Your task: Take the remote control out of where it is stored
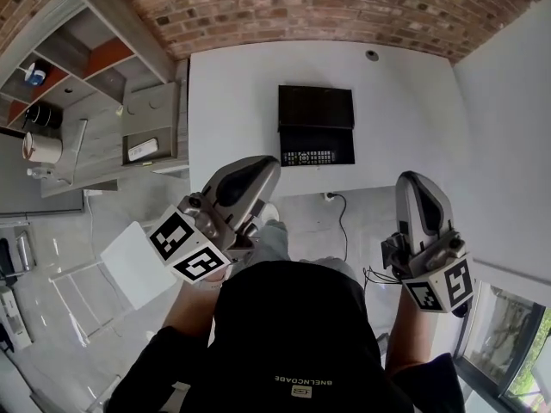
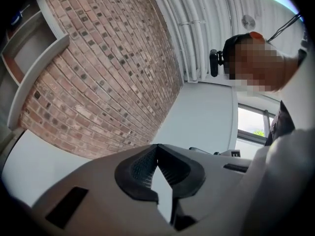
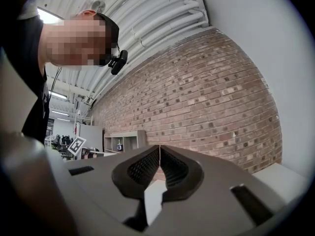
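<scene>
The left gripper and right gripper hang close to the body, jaws pressed together on nothing, probably because the reach has not begun. Farther off, the remote control lies in an open black case midway along the surface's near edge.

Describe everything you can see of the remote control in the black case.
The remote control is a slim dark bar with rows of small pale buttons, plastic by its look. It lies flat, crosswise, in the near part of an open black case on the white table. Only the case touches it.
</scene>
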Demonstrator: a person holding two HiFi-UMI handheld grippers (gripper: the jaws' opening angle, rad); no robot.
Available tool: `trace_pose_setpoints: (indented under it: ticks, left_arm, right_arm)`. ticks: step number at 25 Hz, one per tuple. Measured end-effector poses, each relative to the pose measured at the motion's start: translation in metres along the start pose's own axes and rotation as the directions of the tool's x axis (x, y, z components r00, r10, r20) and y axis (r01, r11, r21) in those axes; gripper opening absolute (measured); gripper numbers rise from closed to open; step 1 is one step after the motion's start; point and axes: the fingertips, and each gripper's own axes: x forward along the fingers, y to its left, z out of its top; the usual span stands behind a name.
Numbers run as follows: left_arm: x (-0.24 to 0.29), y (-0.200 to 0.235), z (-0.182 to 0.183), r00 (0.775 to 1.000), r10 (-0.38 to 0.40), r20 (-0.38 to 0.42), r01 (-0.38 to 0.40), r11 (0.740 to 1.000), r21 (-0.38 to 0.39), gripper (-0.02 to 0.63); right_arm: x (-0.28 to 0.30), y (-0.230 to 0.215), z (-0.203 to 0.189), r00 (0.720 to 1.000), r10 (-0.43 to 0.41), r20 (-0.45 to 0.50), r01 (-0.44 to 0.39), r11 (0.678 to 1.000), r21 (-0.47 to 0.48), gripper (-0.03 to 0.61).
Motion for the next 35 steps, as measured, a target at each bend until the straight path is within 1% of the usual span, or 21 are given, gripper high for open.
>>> trace_pose_setpoints:
  ticks: [4,7,10,15,18,24,29,32,35]
  left_arm:
    - [-0.006,0.032,0.008,1.000,-0.010,-0.021,0.009,1.000,-0.023,0.005]
    - [-0.009,0.046,0.014,1.000,-0.010,-0.023,0.009,0.999,-0.040,0.005]
    - [-0.014,0.055,0.015,1.000,-0.006,-0.029,0.005,0.999,-0.037,0.005]
    - [-0.020,0.076,0.017,0.999,0.031,-0.034,-0.032,0.998,-0.054,0.005]
    - [-0.021,0.085,0.018,0.998,0.057,-0.035,-0.058,0.997,-0.049,0.005]
    - [-0.019,0.105,0.018,0.990,0.137,-0.013,-0.138,0.989,-0.055,0.005]
    - [-0.014,0.115,0.015,0.981,0.194,0.010,-0.193,0.979,-0.067,0.005]
    - [-0.010,0.120,0.008,0.971,0.237,0.012,-0.236,0.969,-0.074,0.006]
    - [-0.009,0.124,0.000,0.957,0.291,0.006,-0.290,0.954,-0.075,0.005]
  right_arm:
    - [0.025,0.001,-0.003,0.999,-0.024,-0.022,0.024,1.000,-0.004,0.006]
    - [0.043,0.004,-0.005,0.998,-0.008,-0.057,0.006,1.000,-0.021,0.006]
    - [0.058,0.006,-0.009,0.996,0.020,-0.091,-0.024,0.999,-0.039,0.006]
    - [0.077,0.000,-0.018,0.990,0.058,-0.131,-0.064,0.997,-0.044,0.006]
    - [0.087,-0.004,-0.025,0.984,0.085,-0.156,-0.094,0.994,-0.047,0.008]
    - [0.107,-0.022,-0.042,0.966,0.138,-0.217,-0.150,0.988,-0.043,0.008]
    - [0.121,-0.041,-0.066,0.938,0.183,-0.294,-0.205,0.978,-0.046,0.008]
    - [0.130,-0.052,-0.084,0.910,0.225,-0.349,-0.254,0.967,-0.039,0.009]
    - [0.140,-0.060,-0.102,0.880,0.251,-0.403,-0.299,0.952,-0.059,0.020]
